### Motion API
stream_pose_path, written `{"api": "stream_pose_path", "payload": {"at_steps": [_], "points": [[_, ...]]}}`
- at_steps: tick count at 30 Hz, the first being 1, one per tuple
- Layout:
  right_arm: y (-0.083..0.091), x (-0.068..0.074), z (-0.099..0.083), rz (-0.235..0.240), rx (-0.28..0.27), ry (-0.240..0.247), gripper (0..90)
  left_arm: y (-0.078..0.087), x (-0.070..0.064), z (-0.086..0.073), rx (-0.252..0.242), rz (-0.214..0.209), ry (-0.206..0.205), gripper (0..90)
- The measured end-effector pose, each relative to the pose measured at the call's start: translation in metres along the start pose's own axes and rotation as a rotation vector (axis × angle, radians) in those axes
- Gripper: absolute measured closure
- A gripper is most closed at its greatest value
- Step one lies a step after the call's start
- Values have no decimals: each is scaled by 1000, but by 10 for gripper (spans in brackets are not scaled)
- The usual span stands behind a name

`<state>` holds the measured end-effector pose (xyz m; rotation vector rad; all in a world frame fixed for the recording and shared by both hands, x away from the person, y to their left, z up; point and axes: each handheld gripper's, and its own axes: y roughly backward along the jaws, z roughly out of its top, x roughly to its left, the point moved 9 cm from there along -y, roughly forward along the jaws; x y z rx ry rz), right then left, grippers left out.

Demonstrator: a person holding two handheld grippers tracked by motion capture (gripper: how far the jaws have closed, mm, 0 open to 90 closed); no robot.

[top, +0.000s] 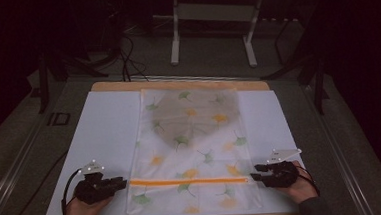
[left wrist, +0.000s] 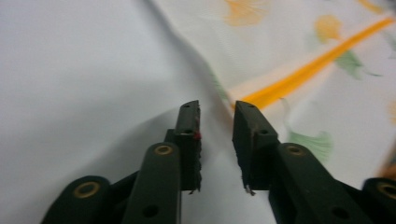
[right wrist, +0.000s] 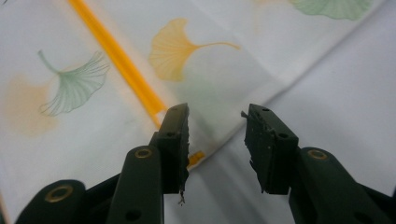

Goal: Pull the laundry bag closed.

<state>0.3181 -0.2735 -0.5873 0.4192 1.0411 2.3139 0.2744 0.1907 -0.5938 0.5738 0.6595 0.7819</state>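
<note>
A white cloth bag [top: 190,142] printed with green and orange ginkgo leaves lies flat along the middle of the table, an orange zipper [top: 188,181] running across its near end. A darker rounded thing shows through its far half [top: 199,114]. My left gripper [top: 122,181] rests open at the bag's left edge, level with the zipper; its jaws straddle that edge [left wrist: 219,93] where the zipper [left wrist: 303,70] starts. My right gripper [top: 255,174] stands open at the right edge, its jaws on either side of the zipper's end [right wrist: 196,158], with the zipper [right wrist: 121,60] running away from them.
A white sheet [top: 105,137] covers the wooden table [top: 127,85] under the bag. A white metal frame [top: 214,31] stands on the floor beyond the table. Dark stands and cables [top: 125,56] lie at the far left.
</note>
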Motion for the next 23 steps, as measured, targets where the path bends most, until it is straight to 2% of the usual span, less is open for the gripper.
{"api": "stream_pose_path", "payload": {"at_steps": [1,2,3,4,5,6,7,9,10,11,12,13,14,15,16,19,20,21,22,23], "points": [[0,-3,-1,-11,-9,-14,590,0,2,0,-1,26,-6,703],[-1,-5,-1,-24,-18,-30,582,-1,6,1,3,80,-29,698],[-1,-8,-2,-42,-25,-53,575,-1,7,1,-1,102,-37,693],[-1,-8,-2,-42,-25,-53,575,-1,7,1,-1,102,-37,690],[-1,-14,-2,-80,-49,-87,567,-1,9,2,-5,126,-45,681],[-1,-17,-2,-98,-65,-110,561,-1,10,3,-10,145,-53,671],[-1,-20,-2,-115,-82,-132,550,-2,13,6,-24,195,-69,657],[-2,-26,-4,-179,-73,-158,529,-2,18,8,-43,239,-74,619],[-2,-26,-4,-179,-73,-158,529,-2,18,8,-43,239,-74,602],[-3,-30,-5,-230,-74,-170,509,-2,25,10,-58,293,-59,578],[-3,-32,-6,-244,-80,-184,492,-2,29,11,-61,321,-47,558],[-3,-32,-6,-244,-80,-184,492,-2,29,11,-61,321,-47,546],[-4,-33,-6,-260,-91,-207,450,-2,32,12,-73,343,-33,521],[-4,-35,-6,-274,-96,-215,435,-1,38,14,-93,385,-15,502],[-3,-37,-6,-288,-100,-226,424,-1,41,15,-100,406,-9,487],[-2,-42,-5,-320,-133,-268,417,-3,46,14,-89,410,-4,490],[-1,-45,-4,-337,-138,-276,412,-4,54,13,-71,463,-23,489],[-1,-45,-4,-337,-138,-276,412,-4,54,13,-71,463,-23,482],[-2,-49,-4,-357,-140,-303,394,-4,61,15,-83,491,-1,463],[-2,-49,-4,-357,-140,-303,394,-4,61,15,-83,491,-1,444]]}}
